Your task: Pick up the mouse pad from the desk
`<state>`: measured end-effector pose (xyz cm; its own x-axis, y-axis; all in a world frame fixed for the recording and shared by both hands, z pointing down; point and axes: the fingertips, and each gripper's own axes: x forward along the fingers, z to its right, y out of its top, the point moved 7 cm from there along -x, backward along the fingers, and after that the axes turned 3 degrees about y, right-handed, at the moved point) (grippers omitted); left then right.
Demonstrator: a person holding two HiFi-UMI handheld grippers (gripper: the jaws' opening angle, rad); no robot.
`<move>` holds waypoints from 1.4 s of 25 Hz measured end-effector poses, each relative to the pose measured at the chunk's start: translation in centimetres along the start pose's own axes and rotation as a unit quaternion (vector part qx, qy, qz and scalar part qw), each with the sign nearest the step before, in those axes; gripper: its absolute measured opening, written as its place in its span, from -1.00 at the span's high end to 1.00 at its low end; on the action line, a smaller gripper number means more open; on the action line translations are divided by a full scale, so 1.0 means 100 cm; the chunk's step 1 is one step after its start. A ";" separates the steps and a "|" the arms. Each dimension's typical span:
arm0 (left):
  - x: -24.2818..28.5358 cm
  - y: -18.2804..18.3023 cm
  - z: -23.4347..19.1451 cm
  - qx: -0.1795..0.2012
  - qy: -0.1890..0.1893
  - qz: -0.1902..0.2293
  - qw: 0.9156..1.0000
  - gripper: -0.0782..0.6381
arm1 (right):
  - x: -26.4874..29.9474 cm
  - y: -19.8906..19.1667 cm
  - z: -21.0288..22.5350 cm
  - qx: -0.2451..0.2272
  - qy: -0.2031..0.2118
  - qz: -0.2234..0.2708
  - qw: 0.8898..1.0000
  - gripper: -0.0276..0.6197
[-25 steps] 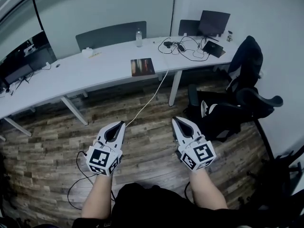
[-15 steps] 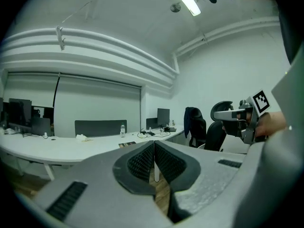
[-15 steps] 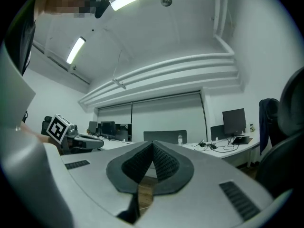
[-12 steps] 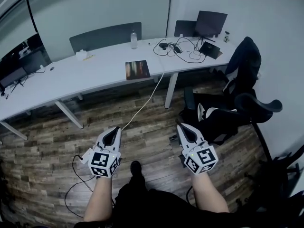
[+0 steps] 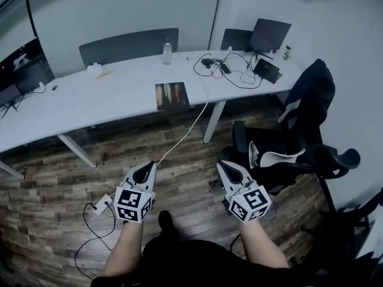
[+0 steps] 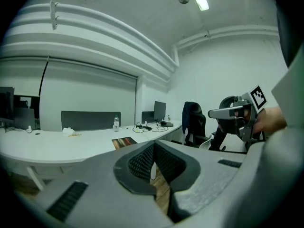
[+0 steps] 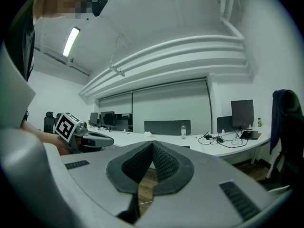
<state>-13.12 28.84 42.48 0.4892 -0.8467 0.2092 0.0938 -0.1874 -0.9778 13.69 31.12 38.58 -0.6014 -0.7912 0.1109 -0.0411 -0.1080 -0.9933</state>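
Well, from the head view the job is only just starting. The mouse pad (image 5: 172,95) is lying flat on the white desk (image 5: 114,97), near its front edge, and nothing is touching it. The left tongs (image 5: 151,166) and the right tongs (image 5: 222,165) are hanging over the wooden floor (image 5: 54,172), well apart from the desk. Both are pinched together and holding nothing. Going up to the desk, opening and grabbing are all left to do, I think. A water bottle (image 5: 167,51) is standing at the back of the desk. Black cables (image 5: 230,70) are lying near its right end, and a black office chair (image 5: 299,154) is sitting on the right.

In the left gripper view, the two pads are pressing on each other with nothing between them. The mouse pad (image 6: 124,142) is showing far off, beyond them.

In the right gripper view, the pads are meeting too, with nothing in them. The long desk (image 7: 223,148) is stretching across a bright white room, and a strip light (image 7: 72,41) is glowing overhead.
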 end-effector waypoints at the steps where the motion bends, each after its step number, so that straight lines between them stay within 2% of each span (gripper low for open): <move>1: 0.007 0.001 -0.009 -0.004 0.001 -0.004 1.000 0.76 | 0.010 0.001 0.002 0.001 0.001 -0.002 1.000 0.90; 7: 0.040 0.010 -0.063 -0.019 0.009 -0.004 1.000 0.76 | 0.066 0.006 0.018 0.007 -0.004 -0.015 1.000 0.90; 19: 0.087 0.018 -0.132 -0.009 0.006 -0.001 1.000 0.76 | 0.144 0.009 0.041 0.020 -0.012 -0.031 0.999 0.90; 24: 0.098 0.025 -0.150 0.004 0.009 0.001 1.000 0.76 | 0.165 0.014 0.042 0.018 -0.012 -0.021 1.000 0.90; 30: 0.108 0.028 -0.159 0.003 -0.001 -0.005 1.000 0.76 | 0.176 0.013 0.053 0.027 -0.021 -0.023 0.999 0.90; 35: 0.125 0.027 -0.162 0.001 -0.004 -0.017 1.000 0.76 | 0.193 0.010 0.066 0.037 -0.012 -0.025 0.999 0.90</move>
<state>-20.82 9.71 42.60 0.4928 -0.8358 0.2419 0.1126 -0.2144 -0.9702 7.26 11.76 39.98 -0.5813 -0.7975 0.1616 -0.0101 -0.1915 -0.9814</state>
